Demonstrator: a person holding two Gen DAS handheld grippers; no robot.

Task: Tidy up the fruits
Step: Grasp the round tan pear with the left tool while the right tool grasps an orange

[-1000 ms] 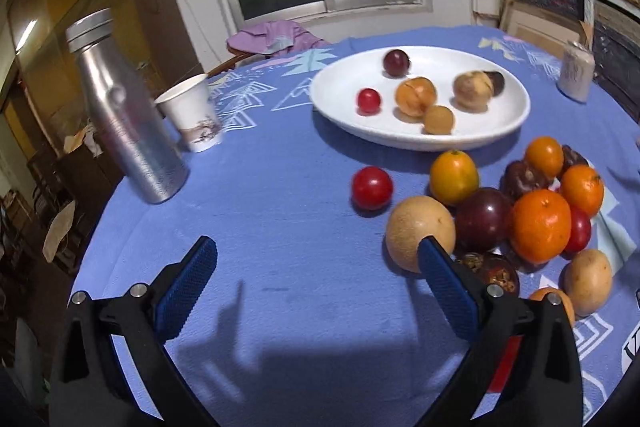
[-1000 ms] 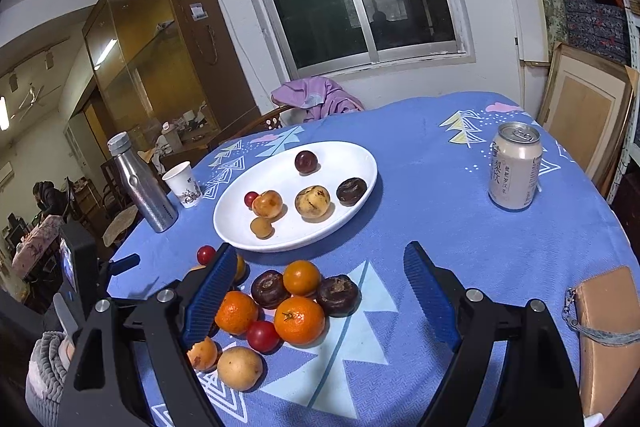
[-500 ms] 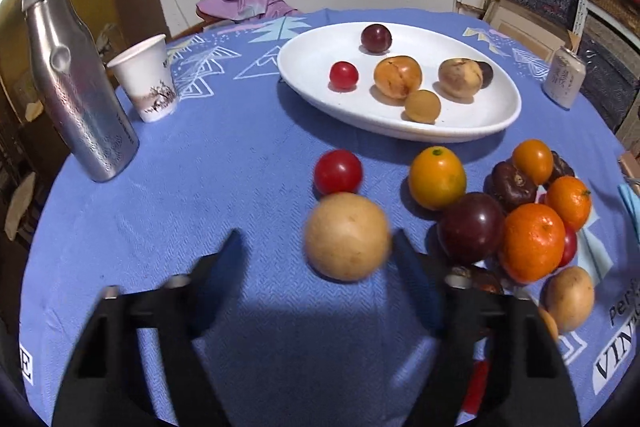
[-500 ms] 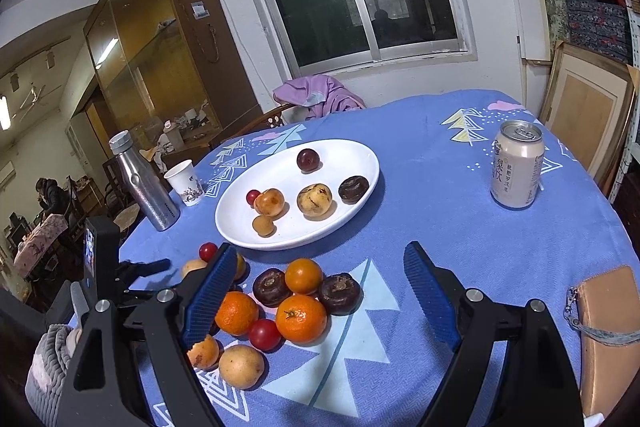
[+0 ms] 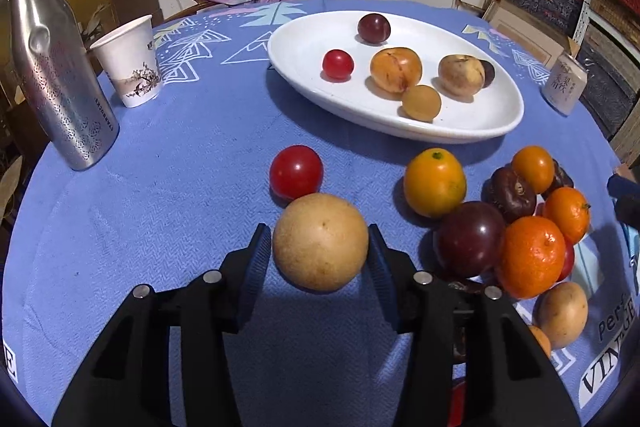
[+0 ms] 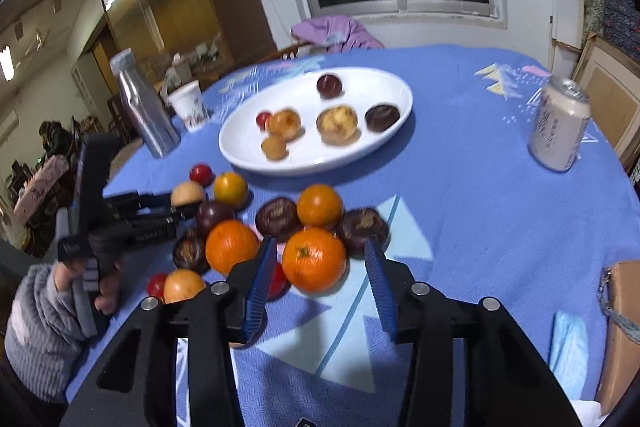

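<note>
A tan round fruit (image 5: pixel 320 241) rests on the blue tablecloth. My left gripper (image 5: pixel 318 231) is closing on it, both blue pads touching its sides. A red tomato (image 5: pixel 296 171) lies just beyond it. In the right wrist view, my right gripper (image 6: pixel 320 243) is closing around a large orange (image 6: pixel 314 259) at the near edge of the fruit pile, with a gap still showing at the right pad (image 6: pixel 376 275). The white oval plate (image 5: pixel 496 123) farther back holds several fruits. More oranges and dark plums (image 5: pixel 470 239) crowd to the right of the tan fruit.
A steel bottle (image 5: pixel 56 75) and a paper cup (image 5: pixel 130 63) stand at the left. A drink can (image 6: pixel 558 123) stands at the right, with a tan purse (image 6: pixel 620 327) near the table edge. A grey-sleeved hand (image 6: pixel 36 327) holds the left gripper.
The left gripper slid in over the tan fruit and its jaws narrowed onto it. The right gripper dropped toward the pile and its wide jaws narrowed around the large orange.
</note>
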